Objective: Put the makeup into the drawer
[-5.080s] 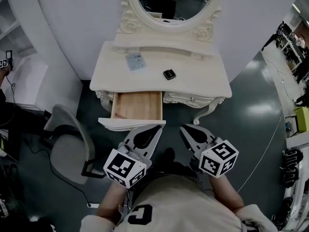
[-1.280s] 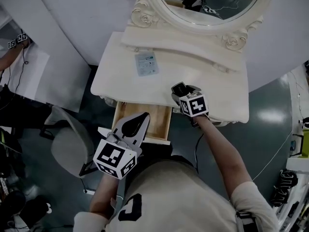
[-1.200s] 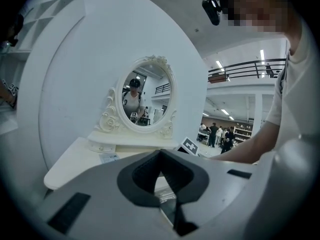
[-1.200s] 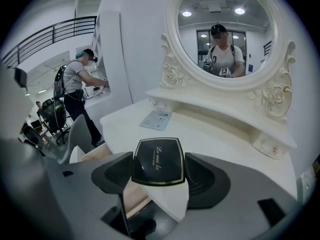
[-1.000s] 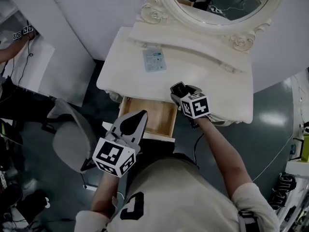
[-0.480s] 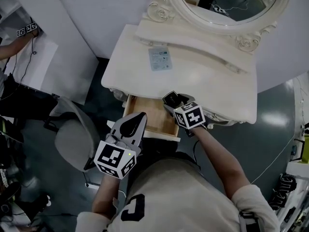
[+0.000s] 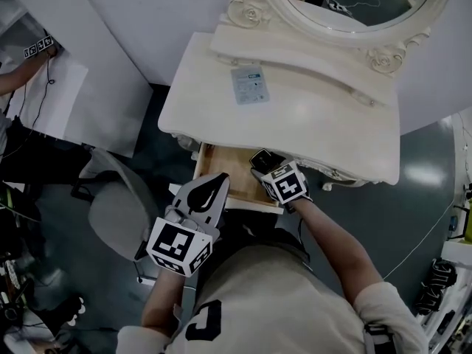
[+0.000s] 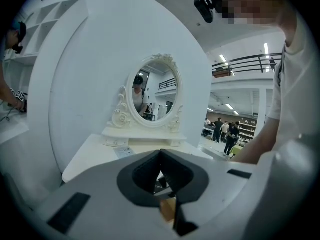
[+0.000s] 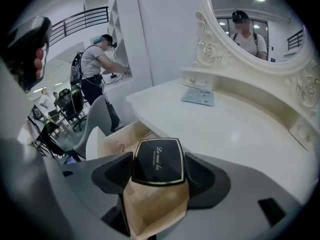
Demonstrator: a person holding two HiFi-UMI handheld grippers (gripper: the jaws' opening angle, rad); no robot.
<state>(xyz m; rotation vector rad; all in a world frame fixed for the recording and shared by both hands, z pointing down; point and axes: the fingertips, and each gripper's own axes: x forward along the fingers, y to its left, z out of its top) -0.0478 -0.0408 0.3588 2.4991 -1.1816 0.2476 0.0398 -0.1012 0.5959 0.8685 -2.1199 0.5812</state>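
- We hold the right gripper [image 9: 158, 173] over the open drawer [image 7: 223, 169] of a cream dressing table [image 7: 324, 127].
- Its two jaws pinch a black square makeup compact [image 9: 158, 161] by its left and right sides. The compact lies flat, lid up, with a thin gold rim and gold script on the lid.
- In the head view the compact [image 7: 262, 159] hangs above the drawer's right back corner, just beside the front edge of the tabletop. It has not yet been set down in the drawer.
- The drawer is pulled out from the left half of the table's front and shows a pale wooden floor. A small pinkish item [image 9: 120, 147] lies on that floor near the left side, too small to identify.
- We hold the left gripper [image 7: 218, 177] in front of the drawer's front left corner, and it touches nothing. Its jaws are pressed together at the tips with nothing between them.
- A pale blue printed card [image 7: 251, 85] lies flat on the tabletop near the back left, just in front of the mirror's base.
- An oval mirror [image 7: 354, 2] in a carved cream frame stands along the table's back edge.
- A grey chair [image 7: 110, 212] stands on the floor to the left of the table.
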